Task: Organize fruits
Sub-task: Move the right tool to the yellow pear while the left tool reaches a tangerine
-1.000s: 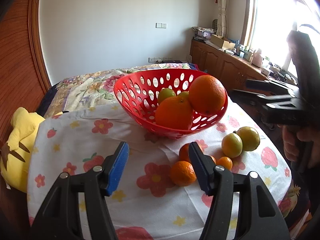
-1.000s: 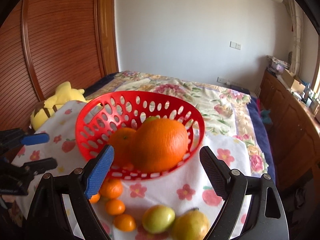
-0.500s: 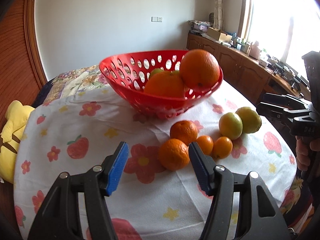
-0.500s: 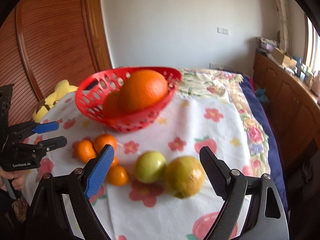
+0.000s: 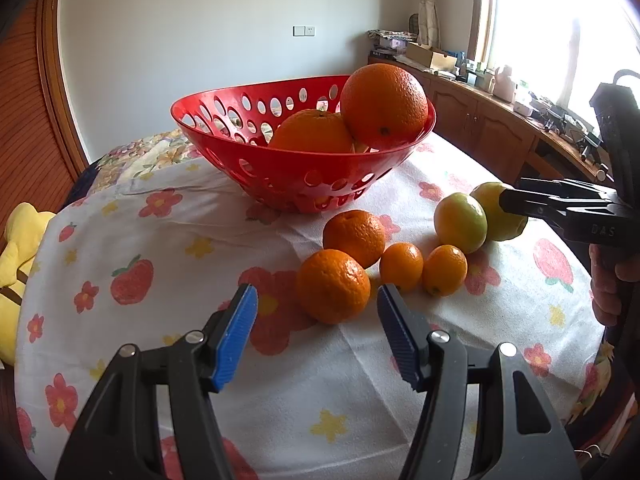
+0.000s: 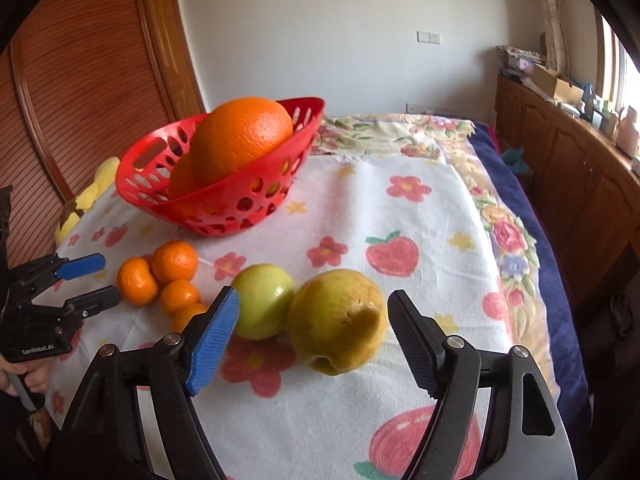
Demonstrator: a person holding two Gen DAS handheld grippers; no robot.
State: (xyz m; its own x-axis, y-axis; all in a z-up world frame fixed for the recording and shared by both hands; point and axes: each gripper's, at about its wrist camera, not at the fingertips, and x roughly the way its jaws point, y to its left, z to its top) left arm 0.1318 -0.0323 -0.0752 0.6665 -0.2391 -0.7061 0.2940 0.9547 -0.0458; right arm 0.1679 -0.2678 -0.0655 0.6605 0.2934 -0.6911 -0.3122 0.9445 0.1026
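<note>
A yellow pear-like fruit (image 6: 338, 322) is lying on the flowered cloth (image 6: 400, 216) just in front of the right gripper (image 6: 313, 334), whose fingers are standing wide apart on either side of it and touching nothing. It is resting against a green-yellow fruit (image 6: 262, 300), and four small oranges are sitting in a cluster beyond, near the foot of the red perforated basket (image 6: 224, 200), which is already carrying two large oranges, the upper one (image 6: 242, 138) riding high against the rim. The left gripper (image 5: 316, 322) is hovering with its fingers likewise wide and empty, a mandarin (image 5: 333, 291) lying just ahead between the tips. The yellow fruit is looking firm, fairly weighty and smooth-skinned, with a dent near its lower end; a hold across its broad middle is likely to seat the ribbed pads best, since its rounded sides could let it squirt out if pinched near an end, and its neighbour may roll once it is lifted. The mandarin is appearing lighter and softer, calling for a gentler squeeze across its widest part. The lettering "GenRobot.AI" is showing on the left gripper's body in the right wrist view; in the left wrist view the letters "DAS" are showing on the right gripper's body. A yellow plush toy (image 5: 16, 256) is lying at the cloth's edge.
</note>
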